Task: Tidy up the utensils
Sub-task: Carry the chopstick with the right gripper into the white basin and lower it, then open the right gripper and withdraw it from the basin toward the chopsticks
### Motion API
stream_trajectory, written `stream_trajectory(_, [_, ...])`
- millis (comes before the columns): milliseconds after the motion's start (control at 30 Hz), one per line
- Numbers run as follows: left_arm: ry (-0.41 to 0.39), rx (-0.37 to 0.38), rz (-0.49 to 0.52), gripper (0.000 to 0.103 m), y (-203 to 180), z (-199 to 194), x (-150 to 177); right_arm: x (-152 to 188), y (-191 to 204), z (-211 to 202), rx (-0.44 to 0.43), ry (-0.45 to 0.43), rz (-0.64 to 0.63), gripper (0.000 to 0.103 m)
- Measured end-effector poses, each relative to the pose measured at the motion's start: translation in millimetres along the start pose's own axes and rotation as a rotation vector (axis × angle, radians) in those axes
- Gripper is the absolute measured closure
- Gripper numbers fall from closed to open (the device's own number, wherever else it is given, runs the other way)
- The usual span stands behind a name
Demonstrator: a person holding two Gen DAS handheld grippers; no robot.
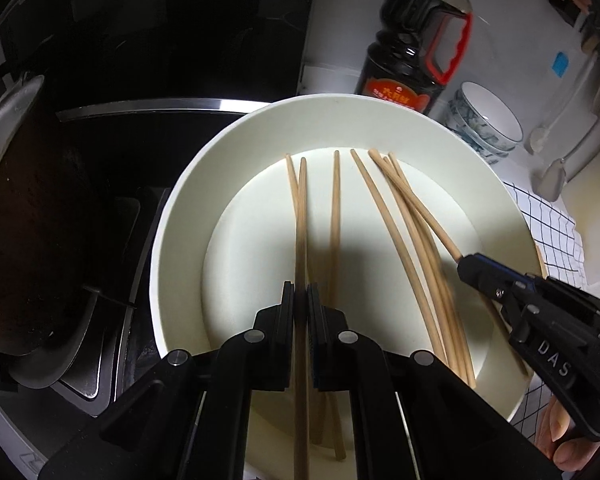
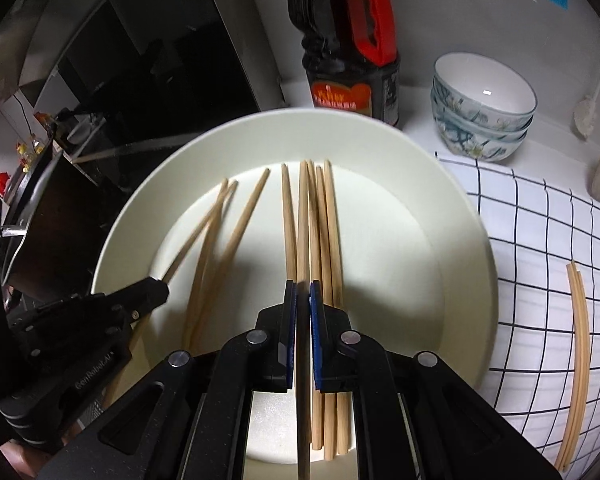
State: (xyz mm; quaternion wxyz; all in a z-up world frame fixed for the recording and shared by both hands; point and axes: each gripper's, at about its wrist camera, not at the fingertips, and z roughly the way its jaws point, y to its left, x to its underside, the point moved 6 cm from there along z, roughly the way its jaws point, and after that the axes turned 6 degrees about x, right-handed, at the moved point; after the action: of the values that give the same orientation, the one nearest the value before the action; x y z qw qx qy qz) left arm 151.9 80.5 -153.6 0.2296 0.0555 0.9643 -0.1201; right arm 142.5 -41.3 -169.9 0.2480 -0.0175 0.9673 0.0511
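Several wooden chopsticks (image 1: 384,204) lie in a large white plate (image 1: 188,184); the plate (image 2: 452,240) and chopsticks (image 2: 328,220) also show in the right wrist view. My left gripper (image 1: 301,292) is shut on one chopstick (image 1: 301,216) at the left of the plate. My right gripper (image 2: 302,288) is shut on one chopstick (image 2: 302,216) in the right-hand bundle. The right gripper (image 1: 466,262) shows in the left view, the left gripper (image 2: 162,286) in the right view. A pair of chopsticks (image 2: 578,344) lies on a checked cloth (image 2: 532,248).
A soy sauce bottle (image 2: 352,48) stands behind the plate. Stacked patterned bowls (image 2: 484,108) stand to its right. A black stove top (image 1: 140,60) with a dark pan (image 1: 28,216) lies left of the plate. Spoons (image 1: 552,176) hang at the right wall.
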Motion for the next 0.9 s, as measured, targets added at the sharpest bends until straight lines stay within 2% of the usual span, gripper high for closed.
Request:
stream_trajectory(100, [-0.004,-0.004,-0.012,0.095,2,0,-2,2,-2,3,0.001,0.016,0.000,0.096])
stream_trajectory(133, [-0.008,-0.005,-0.014,0.090,3,-1,-3,3,-3,4,0.000,0.021,0.000,0.096])
stream_trajectory(267, [-0.059,-0.028,-0.033,0.043,6,-17,-7,4,-7,-3,0.000,0.001,0.001,0.085])
stream_trajectory(333, [-0.090,-0.039,-0.034,0.036,5,-27,-9,3,-10,-13,0.010,-0.027,-0.004,0.081])
stream_trajectory(433, [-0.124,-0.062,-0.034,0.028,5,-43,-11,4,-17,-28,0.015,-0.059,0.003,0.078])
stream_trajectory(567, [-0.151,-0.082,-0.037,0.020,4,-60,-8,7,-22,-46,0.006,-0.087,0.007,0.065])
stream_trajectory(600, [-0.153,-0.085,-0.037,0.020,4,-63,-7,9,-23,-49,-0.001,-0.092,0.008,0.064])
stream_trajectory(633, [-0.154,-0.087,-0.035,0.018,3,-66,-5,10,-22,-53,-0.006,-0.096,0.008,0.064])
stream_trajectory(733, [-0.151,-0.097,-0.027,0.013,-4,-71,3,14,-26,-63,-0.013,-0.111,0.009,0.053])
stream_trajectory(900, [-0.108,-0.085,-0.050,0.011,-13,-72,21,27,-37,-78,-0.013,-0.120,0.034,0.049])
